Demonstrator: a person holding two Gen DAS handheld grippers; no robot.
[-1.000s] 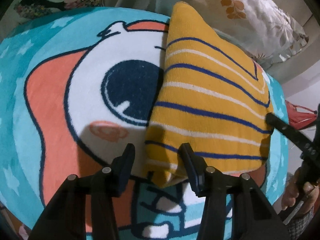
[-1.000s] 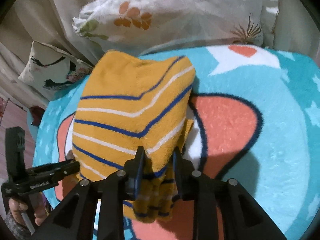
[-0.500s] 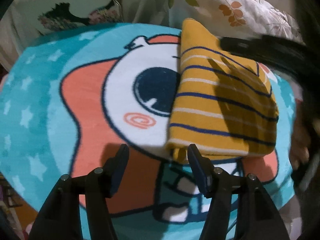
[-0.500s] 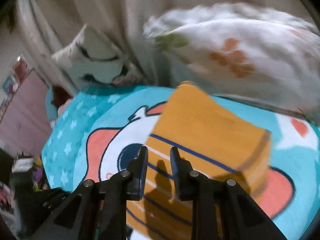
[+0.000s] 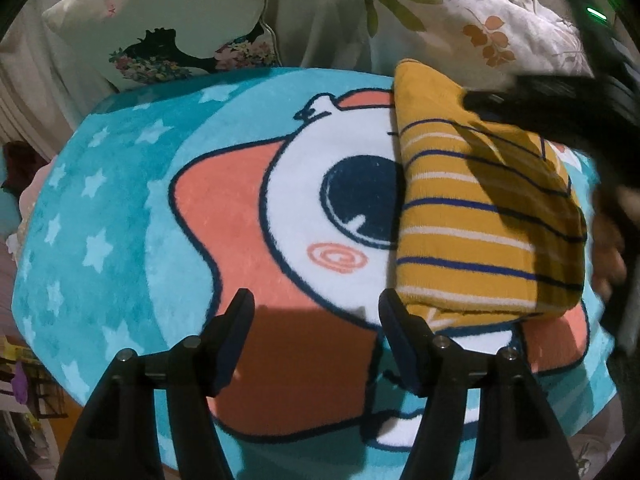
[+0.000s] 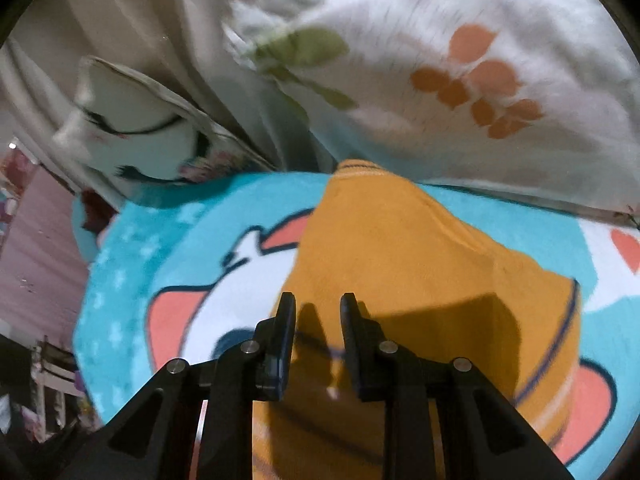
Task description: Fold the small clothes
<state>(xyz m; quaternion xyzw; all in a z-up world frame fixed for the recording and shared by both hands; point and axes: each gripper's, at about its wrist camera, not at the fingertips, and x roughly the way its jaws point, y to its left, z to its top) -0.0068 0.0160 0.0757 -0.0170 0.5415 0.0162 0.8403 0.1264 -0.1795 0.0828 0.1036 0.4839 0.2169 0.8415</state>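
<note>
Your folded mustard-yellow knit garment with navy and white stripes (image 5: 484, 216) lies on the teal plush cartoon blanket (image 5: 120, 208), covering the right side of the printed dark-blue eye (image 5: 362, 200); take that eye as your landmark. Your left gripper (image 5: 316, 320) hangs below the eye, its jaws having just been opening, now well apart with only blanket between them; its right finger sits just beside the garment's near corner, apart from it as far as I can tell. Your right gripper (image 6: 318, 320) hovers over the garment's plain upper half, above and right of the eye; its jaws stand narrowly apart, clamped on nothing. The risk, I judge: that near corner shows loose layered edges; brush it with the left finger and the fold may spring open. The blurred right-wrist view suggests quick motion; a snag would drag the bundle askew.
</note>
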